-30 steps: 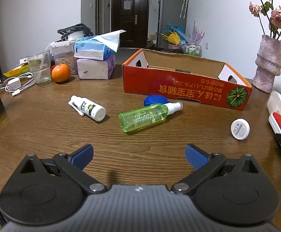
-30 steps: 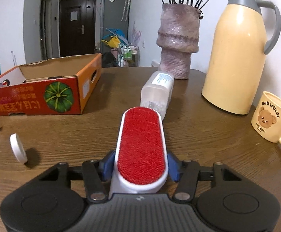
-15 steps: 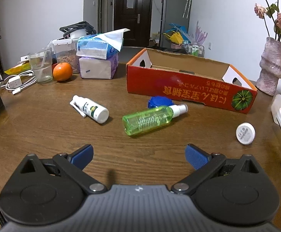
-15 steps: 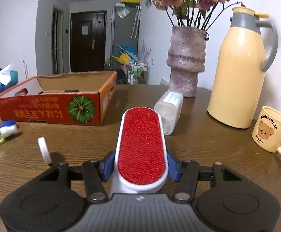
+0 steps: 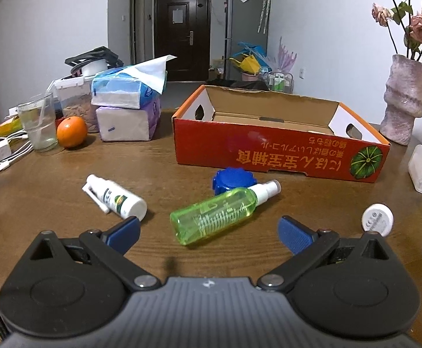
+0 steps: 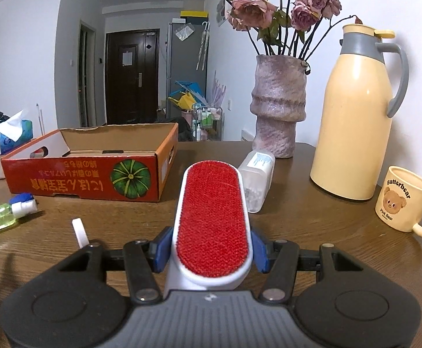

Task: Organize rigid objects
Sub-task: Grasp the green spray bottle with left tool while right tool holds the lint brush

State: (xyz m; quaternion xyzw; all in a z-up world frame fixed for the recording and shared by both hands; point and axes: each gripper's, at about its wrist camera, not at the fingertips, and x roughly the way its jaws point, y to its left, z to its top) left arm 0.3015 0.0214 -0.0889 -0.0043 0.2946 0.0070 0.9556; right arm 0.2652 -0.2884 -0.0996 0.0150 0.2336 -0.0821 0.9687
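Observation:
My right gripper (image 6: 211, 250) is shut on a white lint brush with a red pad (image 6: 212, 217) and holds it above the table. My left gripper (image 5: 209, 233) is open and empty, just in front of a green spray bottle (image 5: 219, 210) lying on its side. A white spray bottle (image 5: 116, 200) lies to its left, a blue lid (image 5: 232, 178) behind it, a white round disc (image 5: 377, 220) to the right. The open red cardboard box (image 5: 280, 150) stands behind them; it also shows in the right wrist view (image 6: 80, 179).
Tissue packs (image 5: 128, 110), an orange (image 5: 71, 132), a glass (image 5: 38, 124) and cables stand at the back left. A clear plastic container (image 6: 257, 182), a vase (image 6: 279, 107), a cream thermos (image 6: 356, 116) and a bear mug (image 6: 405, 203) stand on the right.
My right gripper has risen with the lint brush, lifting it off the table. My left gripper has moved forward toward the green spray bottle, still open.

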